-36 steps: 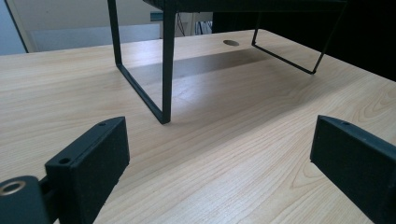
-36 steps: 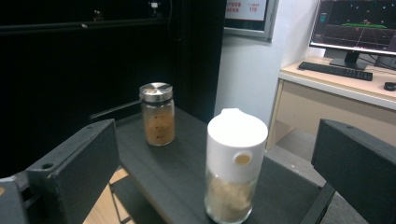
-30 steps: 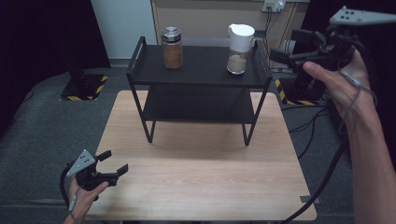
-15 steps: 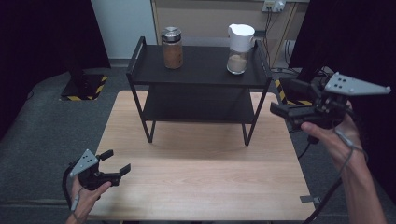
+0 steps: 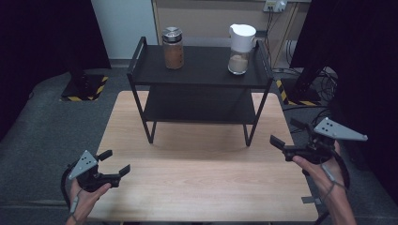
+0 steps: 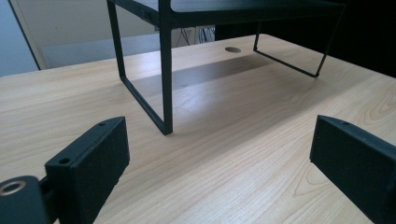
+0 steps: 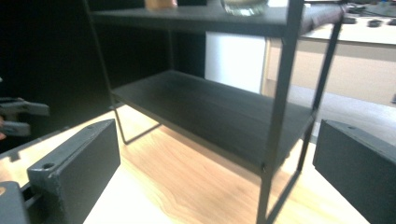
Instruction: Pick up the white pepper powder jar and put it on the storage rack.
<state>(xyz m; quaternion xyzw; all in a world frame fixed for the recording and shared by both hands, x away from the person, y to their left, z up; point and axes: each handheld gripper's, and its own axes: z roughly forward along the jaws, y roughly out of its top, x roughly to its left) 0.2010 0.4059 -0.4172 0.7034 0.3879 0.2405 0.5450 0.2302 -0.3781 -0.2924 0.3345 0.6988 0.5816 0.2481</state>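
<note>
While left tool (image 5: 115, 161) stays, right tool (image 5: 287, 133) lowered, jaws apart.

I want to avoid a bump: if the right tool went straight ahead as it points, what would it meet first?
Probably the black rack's near corner post; depth is unclear.

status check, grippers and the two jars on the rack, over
Left gripper open, low at near left table corner. Right gripper open, empty, right of rack. Brown jar and white-lidded jar upright on top shelf, untouched. Nothing in the way.
</note>
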